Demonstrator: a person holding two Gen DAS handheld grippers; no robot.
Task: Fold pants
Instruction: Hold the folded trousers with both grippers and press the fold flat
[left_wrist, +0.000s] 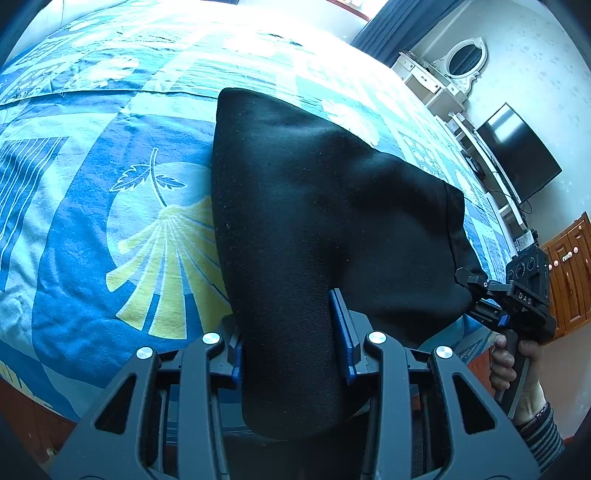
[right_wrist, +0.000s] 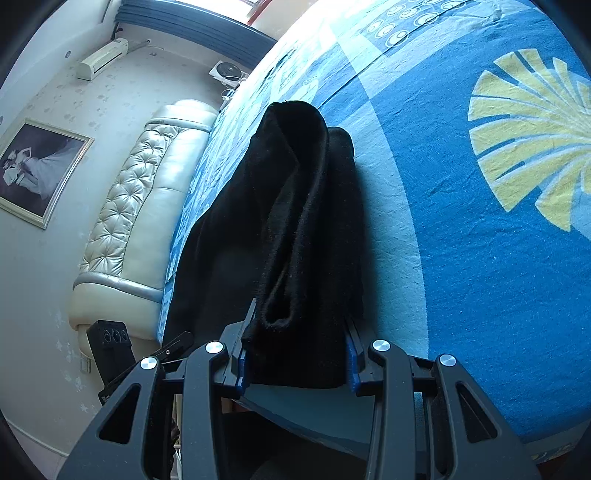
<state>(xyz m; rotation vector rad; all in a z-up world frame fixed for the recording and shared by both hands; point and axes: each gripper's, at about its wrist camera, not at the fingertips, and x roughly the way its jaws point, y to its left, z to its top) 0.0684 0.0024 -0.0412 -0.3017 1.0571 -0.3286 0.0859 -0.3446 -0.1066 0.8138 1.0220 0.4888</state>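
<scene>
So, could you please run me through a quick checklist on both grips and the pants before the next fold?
1. Left gripper shut on the black pants: ok.
2. Right gripper shut on the pants: ok, a bunched hem sits between its pads.
3. Fabric between the two grips free of sag: not ok, it drapes in loose folds.
4. Far end resting on the bedspread: ok.
5. Legs aligned edge to edge: cannot tell.
</scene>
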